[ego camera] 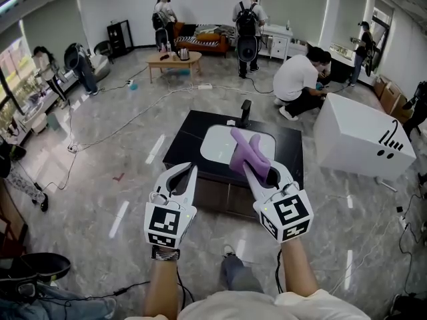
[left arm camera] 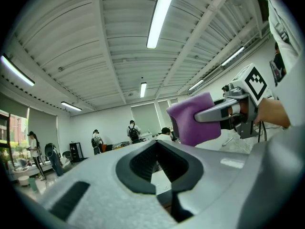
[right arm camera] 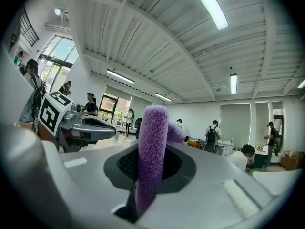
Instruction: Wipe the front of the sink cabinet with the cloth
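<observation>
- Right gripper [ego camera: 259,171]: fingers clamped on the purple cloth [ego camera: 248,152], held up over the sink cabinet [ego camera: 213,193], clear of its front.
- Left gripper [ego camera: 185,171]: fingers together, holding nothing.
- We judge the wipe goes best if we lower the cloth, press it flat against the front panel and stroke evenly.

Head view looks down at sink cabinet [ego camera: 200,145]; gripper views share ceiling [left arm camera: 95,42].

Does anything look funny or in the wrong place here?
Yes: the sink cabinet stands alone in the middle of the floor, against no wall, with cables trailing across the floor around it. Nothing looks spilled or broken.
</observation>
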Action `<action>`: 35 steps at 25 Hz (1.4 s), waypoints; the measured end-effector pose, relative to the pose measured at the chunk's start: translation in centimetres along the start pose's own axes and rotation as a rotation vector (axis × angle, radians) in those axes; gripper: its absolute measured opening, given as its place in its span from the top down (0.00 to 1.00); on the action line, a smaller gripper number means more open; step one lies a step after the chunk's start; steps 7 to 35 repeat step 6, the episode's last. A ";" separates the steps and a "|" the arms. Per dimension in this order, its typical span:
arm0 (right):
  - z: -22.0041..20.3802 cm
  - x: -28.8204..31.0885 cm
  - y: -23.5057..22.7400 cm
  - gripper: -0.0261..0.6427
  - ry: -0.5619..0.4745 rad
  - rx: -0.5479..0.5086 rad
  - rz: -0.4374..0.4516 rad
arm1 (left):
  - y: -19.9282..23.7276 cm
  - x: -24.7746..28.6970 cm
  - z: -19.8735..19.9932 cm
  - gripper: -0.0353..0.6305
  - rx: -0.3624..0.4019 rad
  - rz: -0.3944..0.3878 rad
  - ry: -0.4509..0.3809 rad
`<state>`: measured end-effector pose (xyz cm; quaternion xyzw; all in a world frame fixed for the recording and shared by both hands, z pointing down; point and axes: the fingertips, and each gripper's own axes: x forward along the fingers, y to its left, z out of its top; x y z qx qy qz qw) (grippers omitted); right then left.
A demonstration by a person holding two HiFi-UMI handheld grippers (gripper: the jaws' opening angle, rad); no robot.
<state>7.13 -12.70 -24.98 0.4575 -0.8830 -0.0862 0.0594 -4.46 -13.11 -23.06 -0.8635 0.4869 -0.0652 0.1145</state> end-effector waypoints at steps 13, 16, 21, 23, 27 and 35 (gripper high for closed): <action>-0.3 -0.9 0.4 0.90 0.002 0.000 0.032 | -0.6 -0.4 -0.5 0.94 -0.026 0.001 0.007; -0.3 -0.9 0.4 0.90 0.002 0.000 0.032 | -0.6 -0.4 -0.5 0.94 -0.026 0.001 0.007; -0.3 -0.9 0.4 0.90 0.002 0.000 0.032 | -0.6 -0.4 -0.5 0.94 -0.026 0.001 0.007; -0.3 -0.9 0.4 0.90 0.002 0.000 0.032 | -0.6 -0.4 -0.5 0.94 -0.026 0.001 0.007; -0.3 -0.9 0.4 0.90 0.002 0.000 0.032 | -0.6 -0.4 -0.5 0.94 -0.026 0.001 0.007; -0.3 -0.9 0.4 0.90 0.002 0.000 0.032 | -0.6 -0.4 -0.5 0.94 -0.026 0.001 0.007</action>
